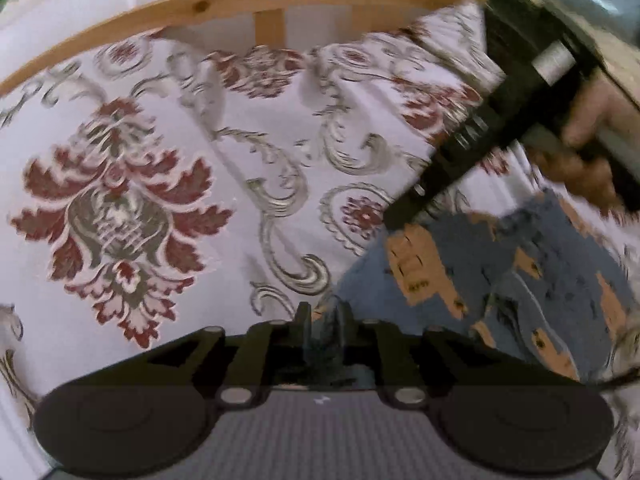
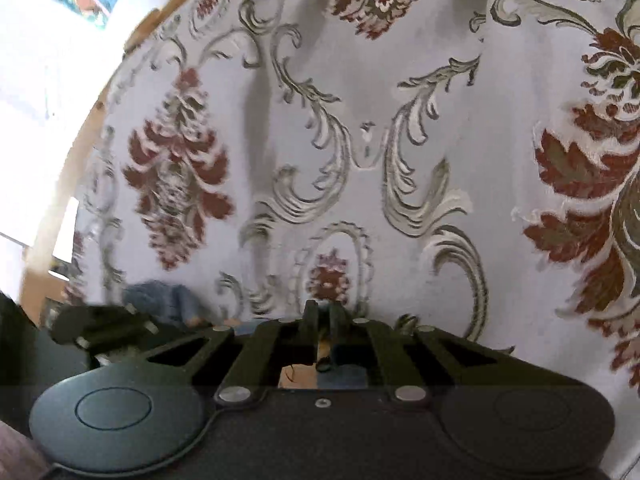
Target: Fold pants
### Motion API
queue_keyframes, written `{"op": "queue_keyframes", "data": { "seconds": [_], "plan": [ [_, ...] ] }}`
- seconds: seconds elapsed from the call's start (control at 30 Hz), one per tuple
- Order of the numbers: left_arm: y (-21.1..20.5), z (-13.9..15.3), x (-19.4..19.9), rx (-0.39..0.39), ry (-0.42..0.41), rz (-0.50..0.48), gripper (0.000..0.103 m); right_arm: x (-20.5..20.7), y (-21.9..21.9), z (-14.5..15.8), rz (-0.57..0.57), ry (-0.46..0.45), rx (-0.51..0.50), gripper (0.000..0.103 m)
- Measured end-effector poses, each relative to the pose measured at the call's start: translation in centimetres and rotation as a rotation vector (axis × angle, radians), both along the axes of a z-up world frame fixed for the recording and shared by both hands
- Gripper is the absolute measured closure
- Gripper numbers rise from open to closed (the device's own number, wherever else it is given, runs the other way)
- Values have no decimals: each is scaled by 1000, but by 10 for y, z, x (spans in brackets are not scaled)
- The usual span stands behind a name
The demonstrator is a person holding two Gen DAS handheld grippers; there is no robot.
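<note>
Pants (image 1: 500, 280) pinched in both nearly closed grippers, left (image 1: 323, 314) and right (image 2: 323, 314); we keep the edge taut and level.

Both cameras sit just behind their own tool and look steeply down, close to the patterned bedcover (image 1: 168, 184). They share this cover, and the left view has the right tool (image 1: 394, 220) at 2 o'clock.
</note>
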State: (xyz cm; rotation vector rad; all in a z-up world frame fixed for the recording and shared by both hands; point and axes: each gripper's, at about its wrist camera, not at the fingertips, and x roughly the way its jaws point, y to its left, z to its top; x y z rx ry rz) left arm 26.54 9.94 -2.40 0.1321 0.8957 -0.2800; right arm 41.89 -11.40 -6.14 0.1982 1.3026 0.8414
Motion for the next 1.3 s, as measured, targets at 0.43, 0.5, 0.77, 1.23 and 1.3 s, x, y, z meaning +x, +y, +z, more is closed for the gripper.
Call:
{"op": "queue_keyframes", "data": {
  "seconds": [0.43,0.5,0.77,1.23,1.3],
  "plan": [
    [27,5,1,-23,-5,129,76,-25,-8,1,31,-33,38,78],
    [33,11,-1,-43,-29,154,76,-20,-16,3,-42,-88,31,79],
    [48,26,-16,-122,-50,171,75,-79,-23,35,52,-244,114,67],
    [94,47,-21,-400,295,287,37,-205,43,12,133,-511,10,42],
    [100,44,-15,-472,342,314,37,-208,52,7,112,-525,-15,43]
  ]
}}
